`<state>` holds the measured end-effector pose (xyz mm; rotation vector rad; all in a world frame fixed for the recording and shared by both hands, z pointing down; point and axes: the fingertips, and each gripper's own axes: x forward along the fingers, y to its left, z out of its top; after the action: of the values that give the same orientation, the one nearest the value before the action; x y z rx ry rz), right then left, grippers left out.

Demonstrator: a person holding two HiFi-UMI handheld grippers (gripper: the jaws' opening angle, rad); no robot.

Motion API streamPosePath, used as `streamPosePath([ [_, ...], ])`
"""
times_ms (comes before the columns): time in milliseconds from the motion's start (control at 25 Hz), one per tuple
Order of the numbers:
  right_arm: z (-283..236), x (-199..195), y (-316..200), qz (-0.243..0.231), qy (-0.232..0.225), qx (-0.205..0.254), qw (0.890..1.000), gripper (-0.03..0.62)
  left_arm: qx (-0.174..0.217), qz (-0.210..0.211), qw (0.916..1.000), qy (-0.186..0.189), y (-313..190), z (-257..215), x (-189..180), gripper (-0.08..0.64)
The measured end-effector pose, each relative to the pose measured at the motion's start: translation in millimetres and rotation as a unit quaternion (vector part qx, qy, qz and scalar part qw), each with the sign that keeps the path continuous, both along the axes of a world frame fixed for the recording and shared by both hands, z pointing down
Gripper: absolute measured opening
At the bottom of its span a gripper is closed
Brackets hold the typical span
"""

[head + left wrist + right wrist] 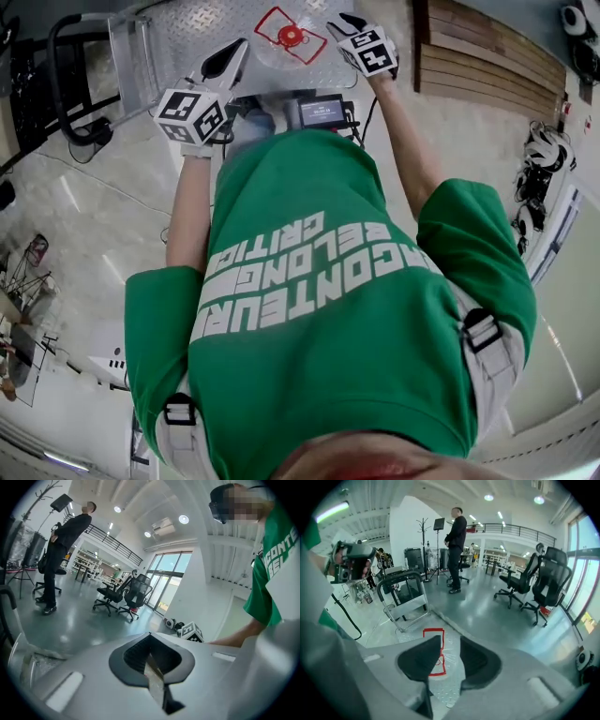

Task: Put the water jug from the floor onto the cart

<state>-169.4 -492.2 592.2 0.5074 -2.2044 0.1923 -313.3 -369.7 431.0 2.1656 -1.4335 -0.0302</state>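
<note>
The water jug (pixel 291 37), clear with a red cap, stands upright on the cart's diamond-plate deck (pixel 187 23), inside a red square outline. My left gripper (pixel 239 47) hangs just left of the jug, with its jaws shut and nothing in them (pixel 151 641). My right gripper (pixel 342 21) is above the jug's right side. In the right gripper view the right gripper (pixel 450 648) is open, and the jug (pixel 446 660) and the red outline show far below in the gap. Neither gripper touches the jug.
The cart's black handle (pixel 66 84) rises at the left end (pixel 401 581). A wooden pallet (pixel 487 56) lies to the right of the cart. Office chairs (pixel 534 588) and a standing person (pixel 456 550) are farther off on the glossy floor.
</note>
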Motion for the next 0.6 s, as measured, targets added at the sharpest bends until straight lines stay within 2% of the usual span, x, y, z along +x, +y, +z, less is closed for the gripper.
streamPosePath([
  [160, -57, 10, 4, 0.014, -0.041, 0.048, 0.998, 0.003, 0.014, 0.025, 0.9996, 0.001, -11, -7, 11, 0.015],
  [360, -120, 30, 5, 0.028, -0.094, 0.094, 0.991, -0.008, 0.032, 0.067, 0.9973, -0.002, -34, -17, 32, 0.015],
  [600, -150, 48, 15, 0.044, -0.129, 0.107, 0.985, -0.008, 0.037, 0.095, 0.9948, 0.002, -50, -19, 51, 0.016],
])
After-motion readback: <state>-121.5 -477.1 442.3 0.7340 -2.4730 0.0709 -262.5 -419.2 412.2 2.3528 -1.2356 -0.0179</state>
